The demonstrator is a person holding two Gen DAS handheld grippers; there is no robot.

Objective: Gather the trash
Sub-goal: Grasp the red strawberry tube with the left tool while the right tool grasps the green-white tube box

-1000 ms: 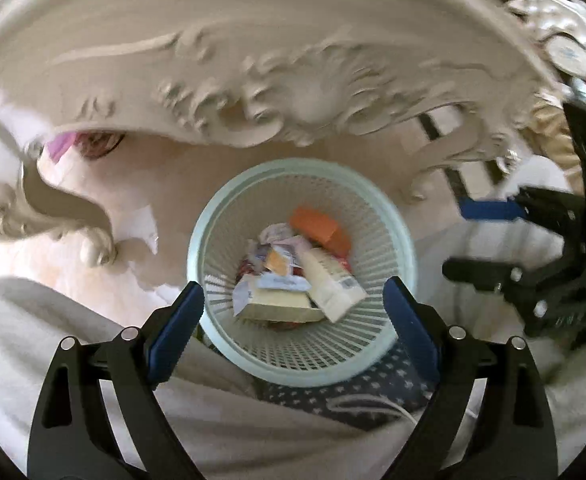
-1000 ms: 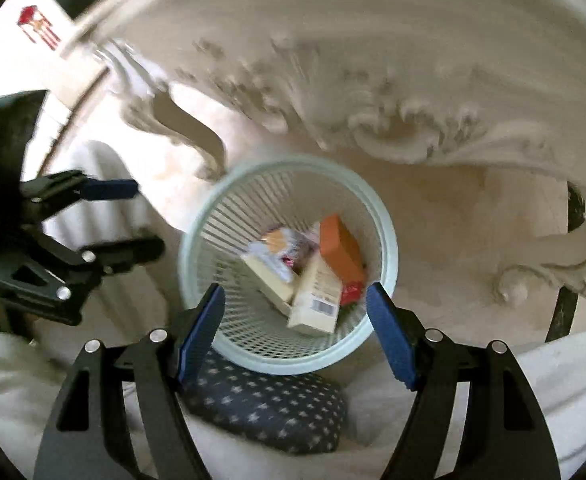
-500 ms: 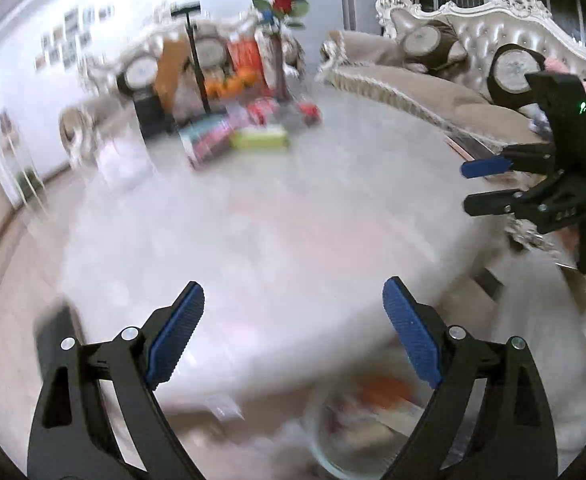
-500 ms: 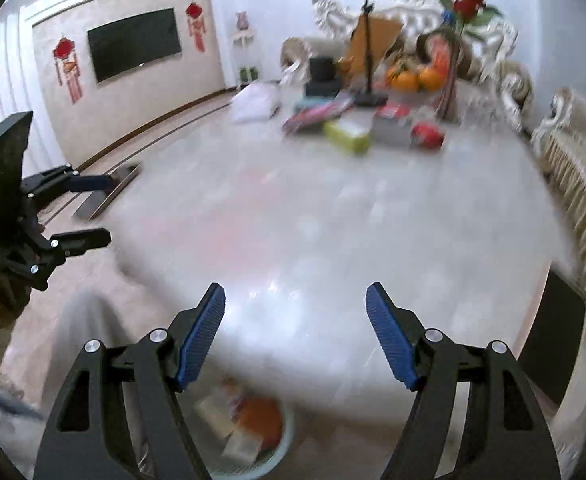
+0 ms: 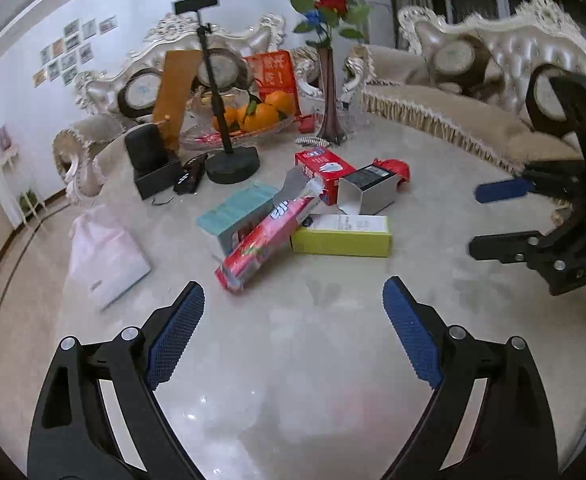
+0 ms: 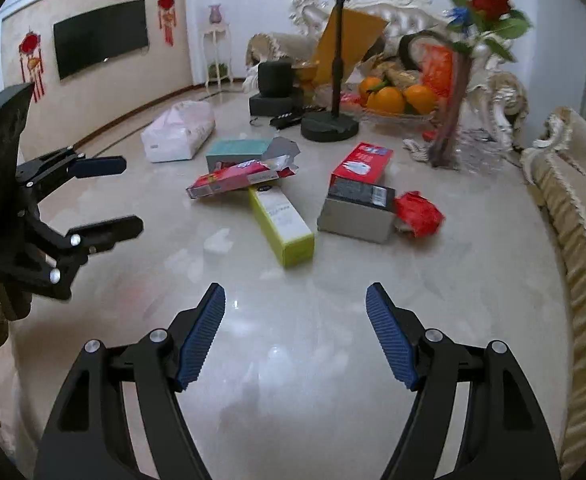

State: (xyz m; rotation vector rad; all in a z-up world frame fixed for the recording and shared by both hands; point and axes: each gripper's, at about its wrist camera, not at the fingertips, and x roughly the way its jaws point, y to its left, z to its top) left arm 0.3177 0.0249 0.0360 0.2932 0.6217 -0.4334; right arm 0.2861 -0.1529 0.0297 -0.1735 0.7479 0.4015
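Marble-topped bench [image 5: 293,360] carries the trash. From the left: a white tissue pack [image 5: 105,256], a teal box [image 5: 237,210], a pink-red carton [image 5: 269,236] leaning on a yellow-green box [image 5: 343,236], a red box [image 5: 325,168], a grey box [image 5: 369,192]. Left hand-held gripper [image 5: 293,332] and right hand-held gripper [image 6: 295,332] hover spread, empty, near the boxes.
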